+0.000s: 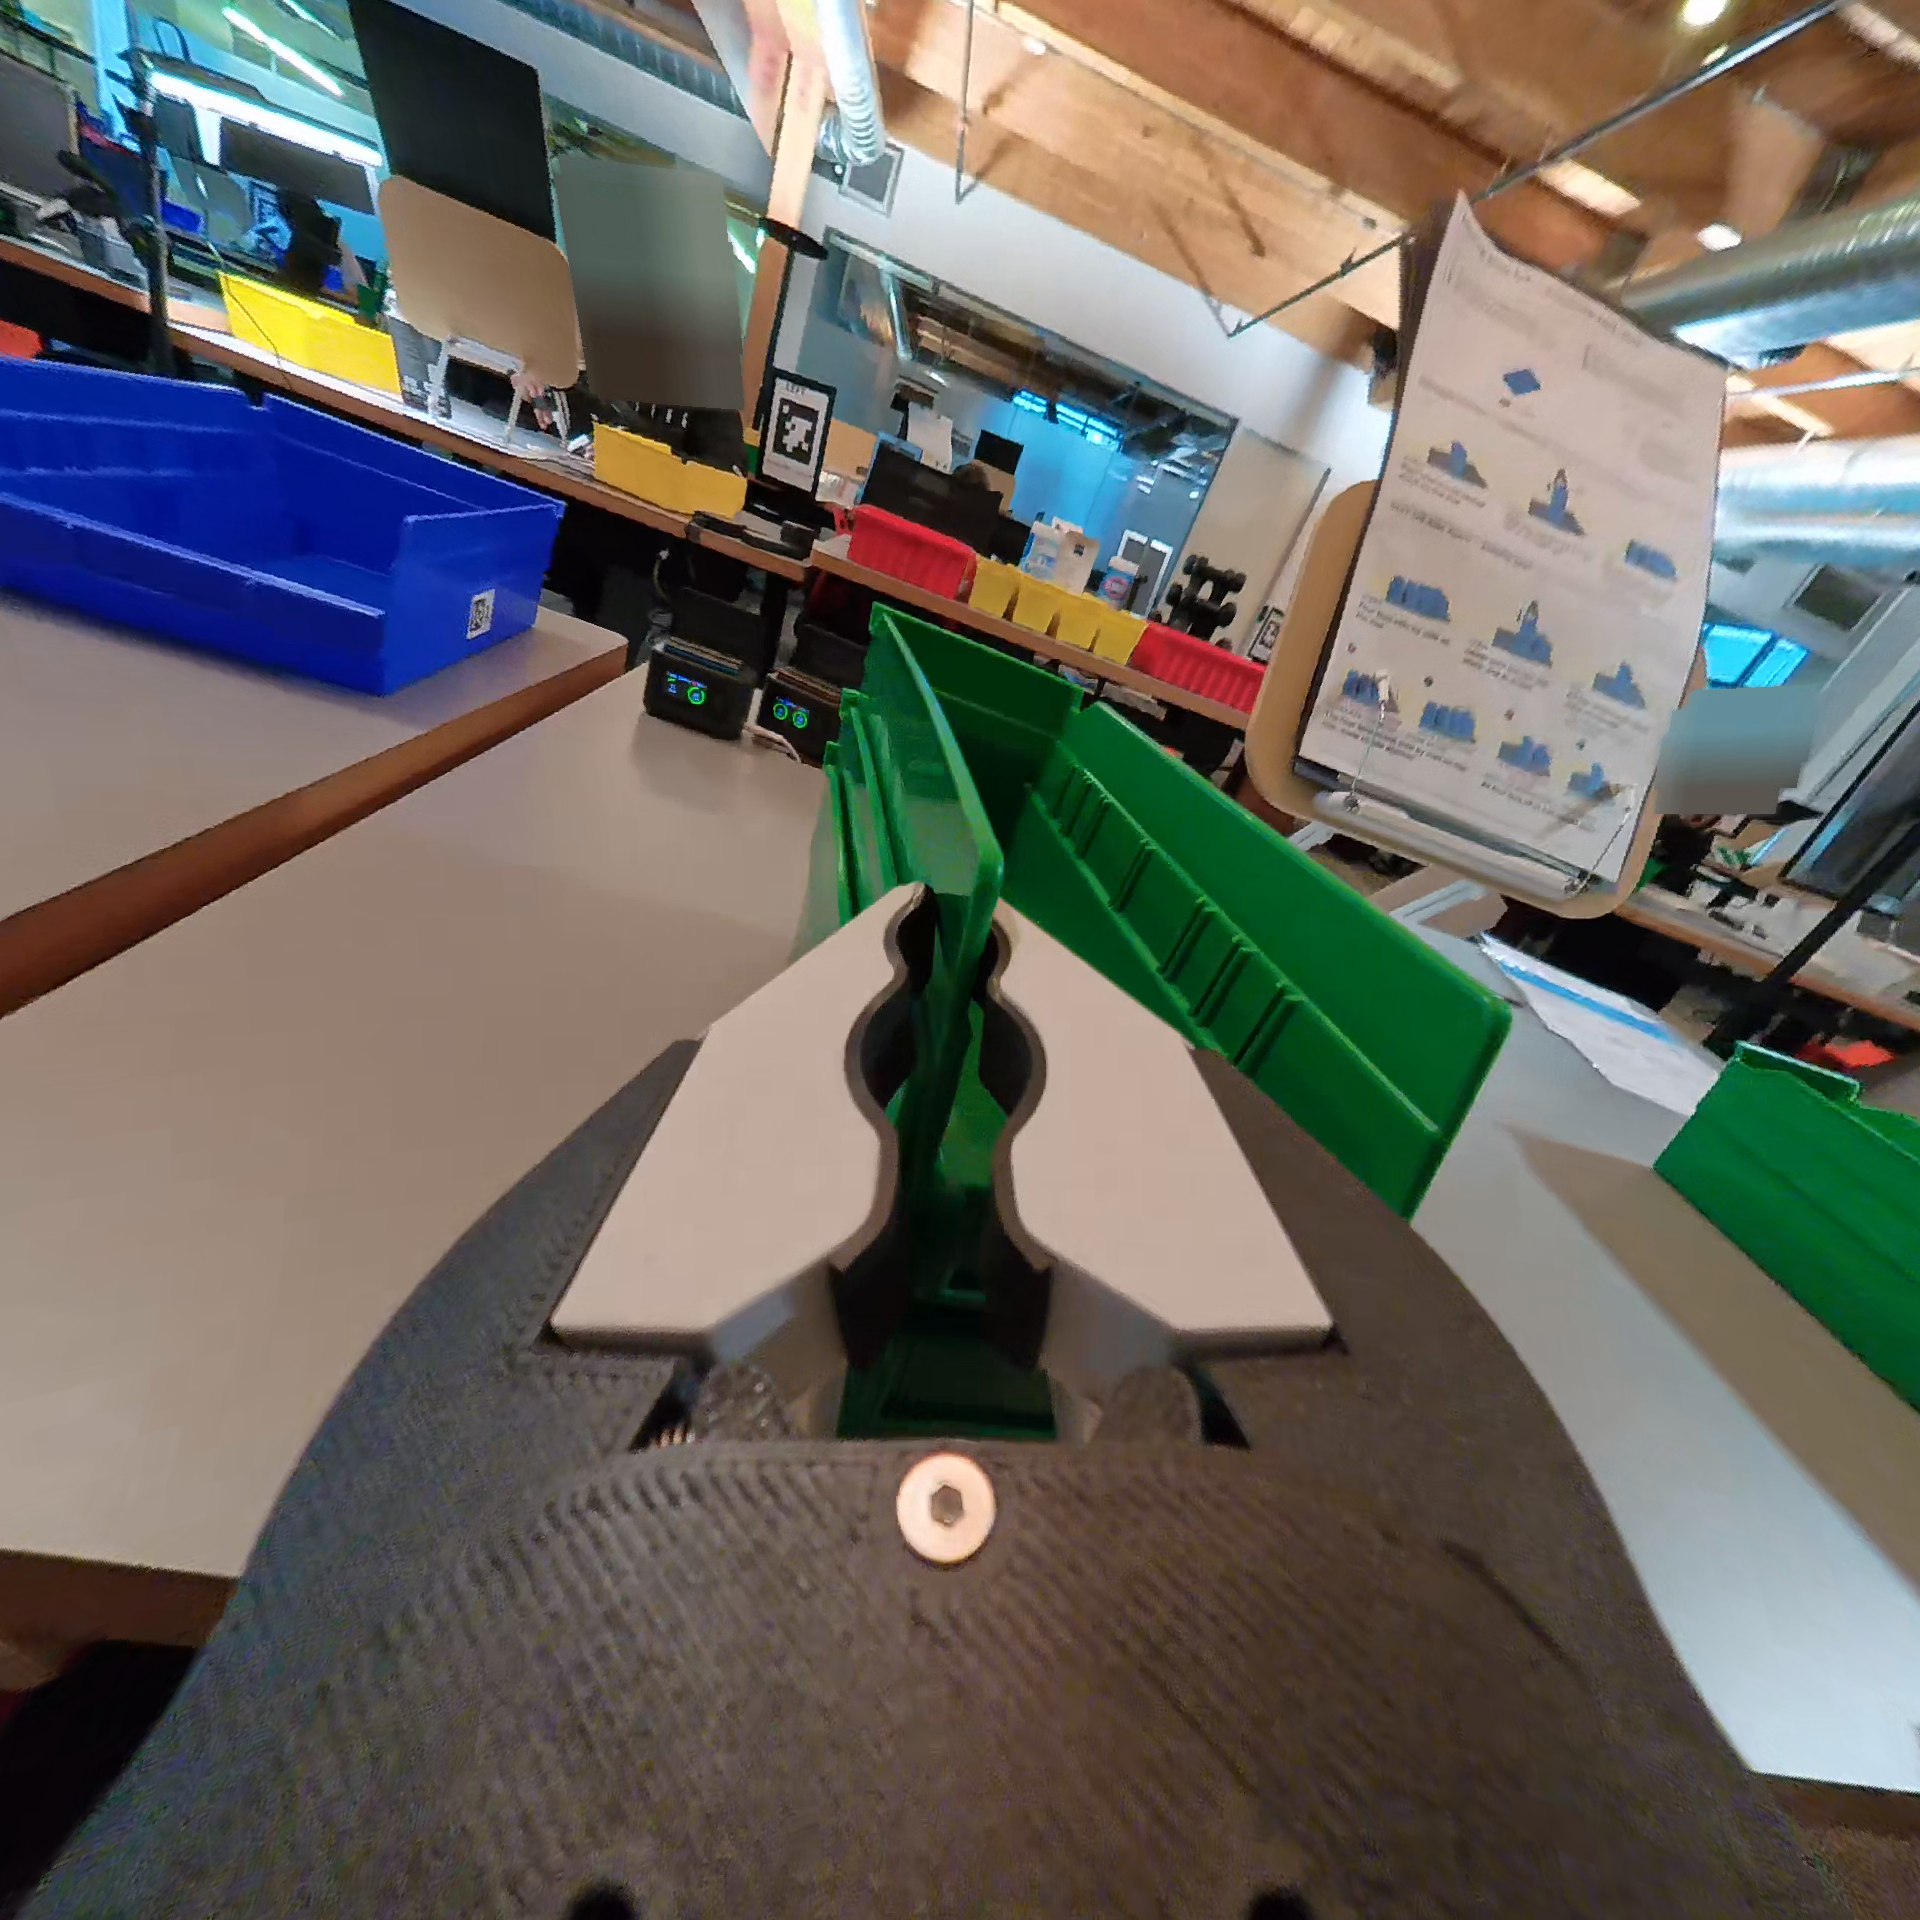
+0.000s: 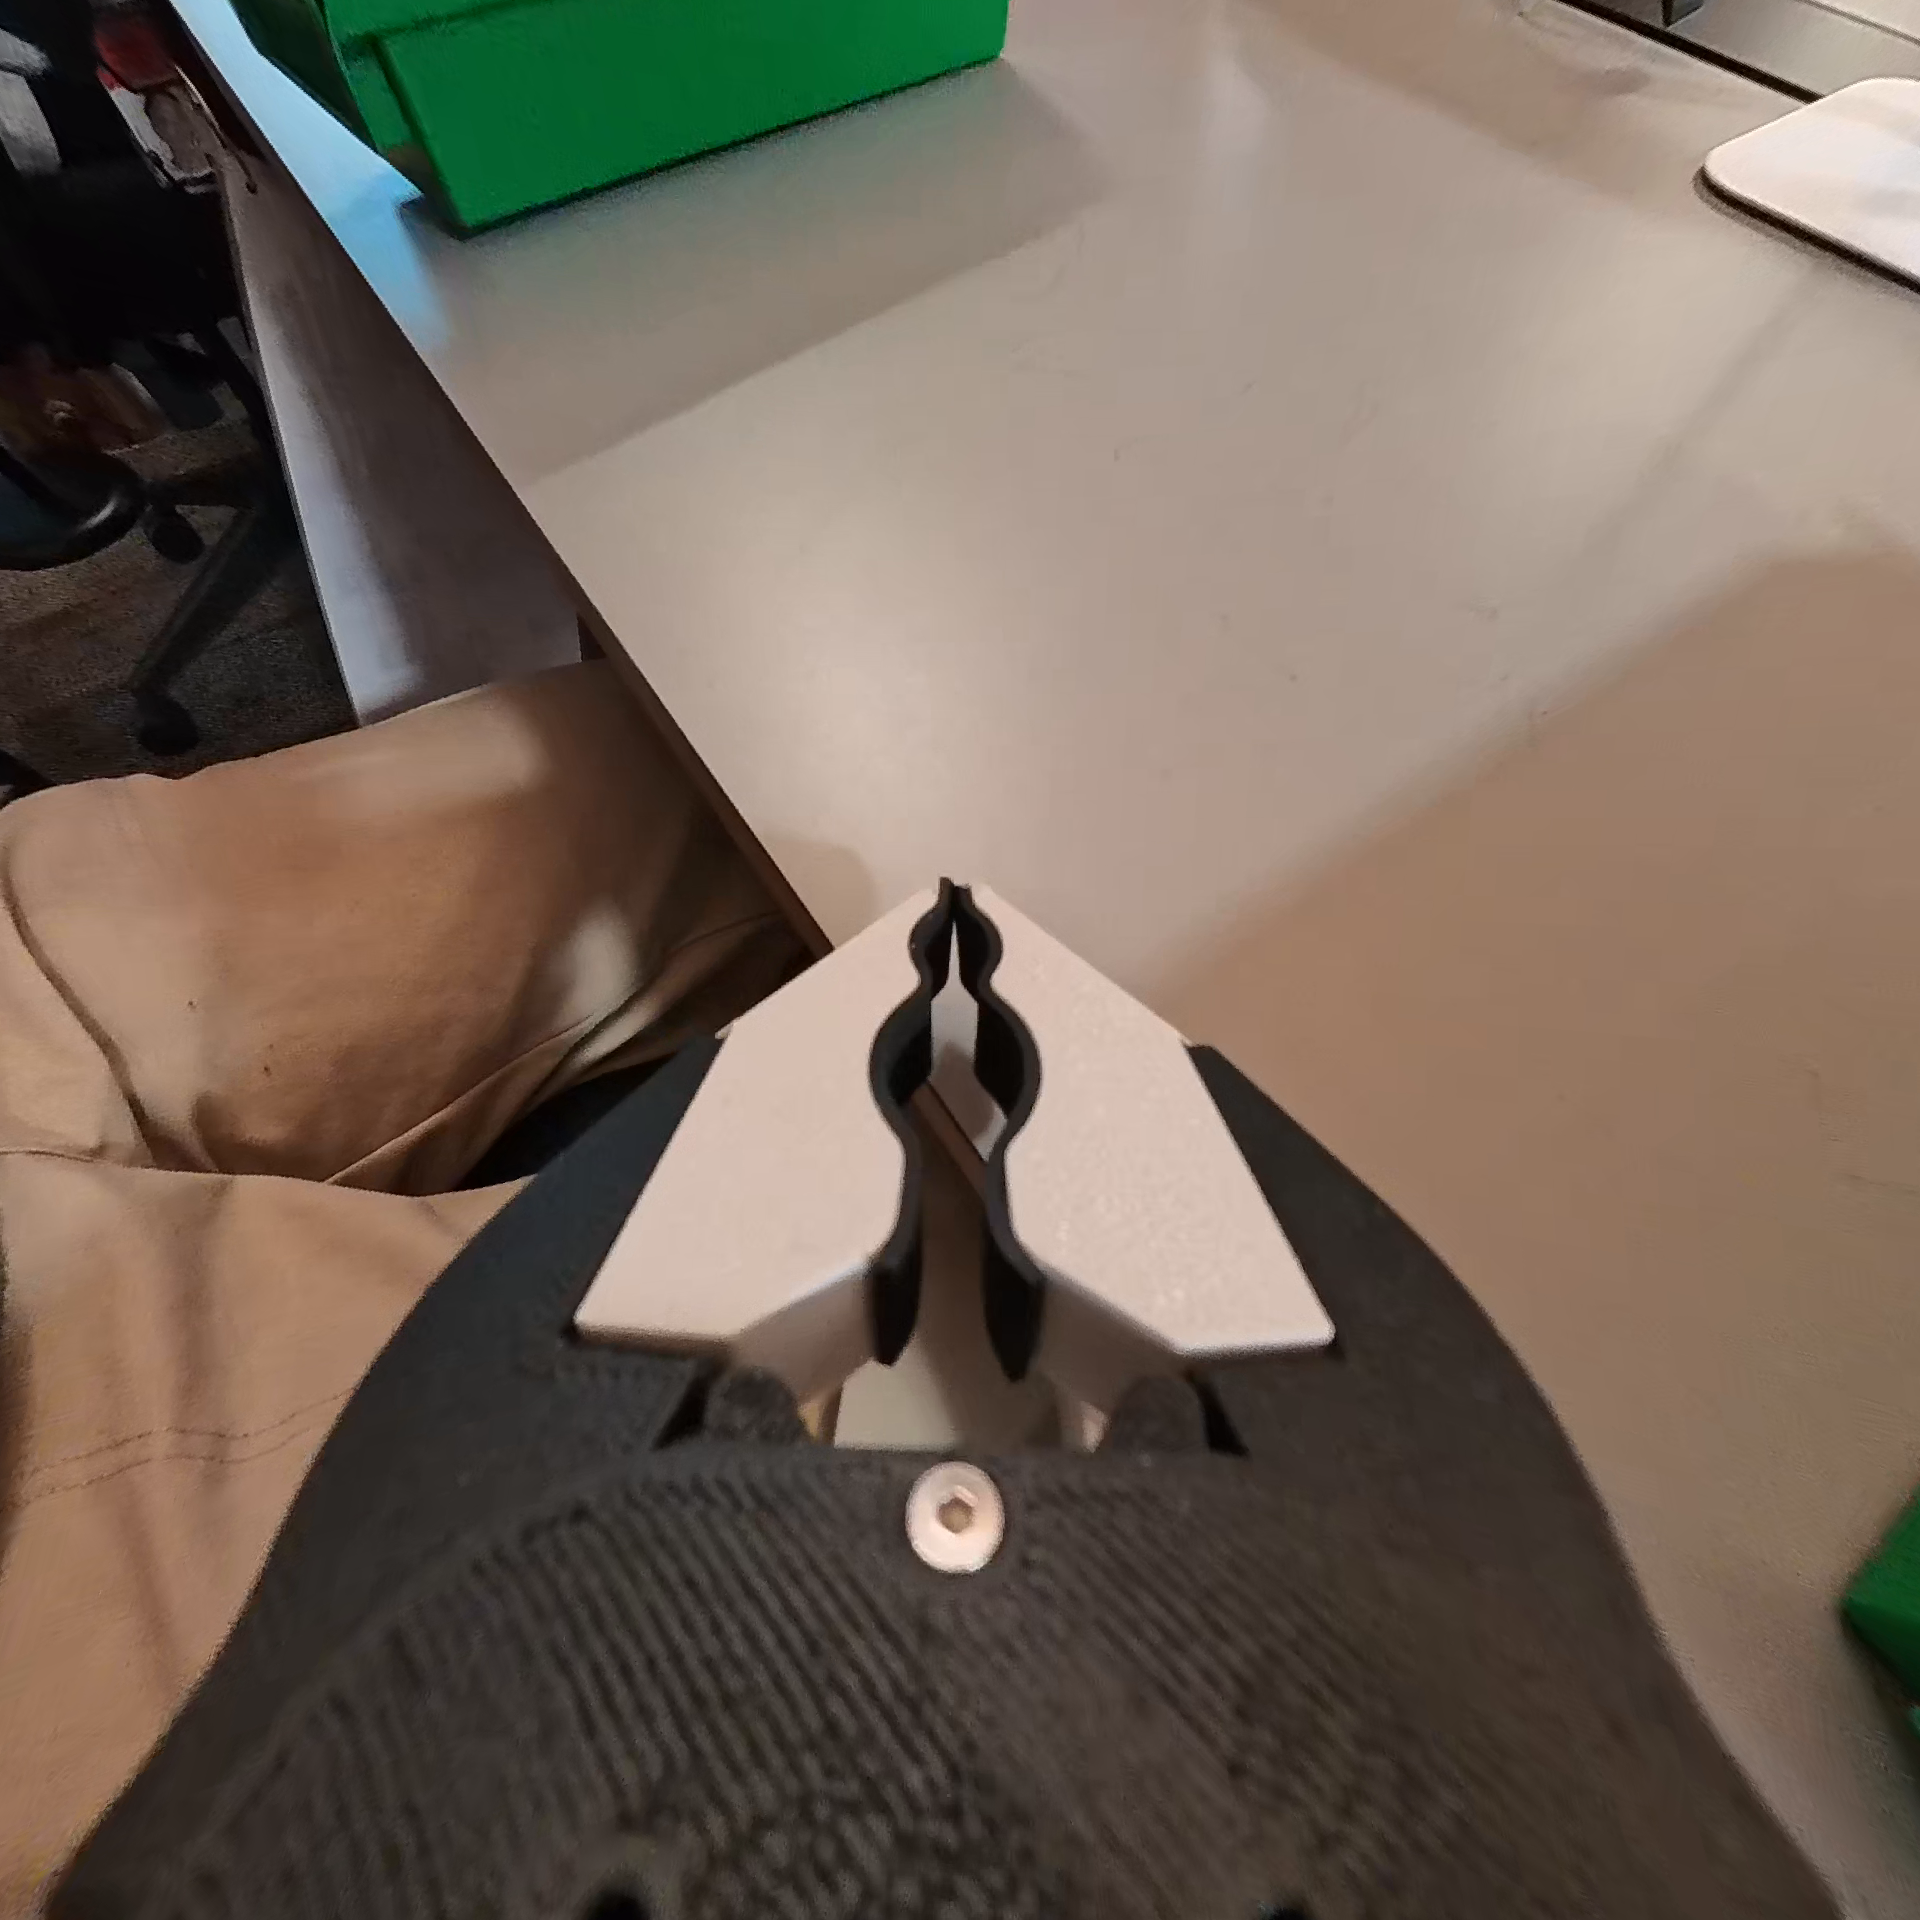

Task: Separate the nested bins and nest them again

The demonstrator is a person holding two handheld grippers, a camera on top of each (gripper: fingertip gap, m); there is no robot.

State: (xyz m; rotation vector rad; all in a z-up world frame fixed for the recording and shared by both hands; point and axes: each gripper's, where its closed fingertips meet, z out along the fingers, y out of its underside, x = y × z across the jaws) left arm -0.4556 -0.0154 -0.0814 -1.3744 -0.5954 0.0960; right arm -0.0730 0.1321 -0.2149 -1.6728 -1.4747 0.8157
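Note:
My left gripper (image 1: 954, 914) is shut on the side wall of a long green bin (image 1: 1195, 914) and holds it tilted above the grey table (image 1: 416, 1039). A second green wall shows just left of the gripped one, apparently another bin nested around it. Another green bin (image 1: 1808, 1174) sits on the table at the right. In the right wrist view my right gripper (image 2: 954, 894) is shut and empty, over the table's near edge. A green bin (image 2: 665, 94) lies at the far end of that table (image 2: 1247, 623), and a green corner (image 2: 1886, 1621) shows at the right edge.
A blue bin (image 1: 239, 520) sits on a neighbouring table at the left. A clipboard with an instruction sheet (image 1: 1507, 582) stands at the right. Two small black devices (image 1: 696, 691) sit behind the table. A white pad (image 2: 1829, 177) lies far right. A person's tan trousers (image 2: 260, 935) are below the table edge.

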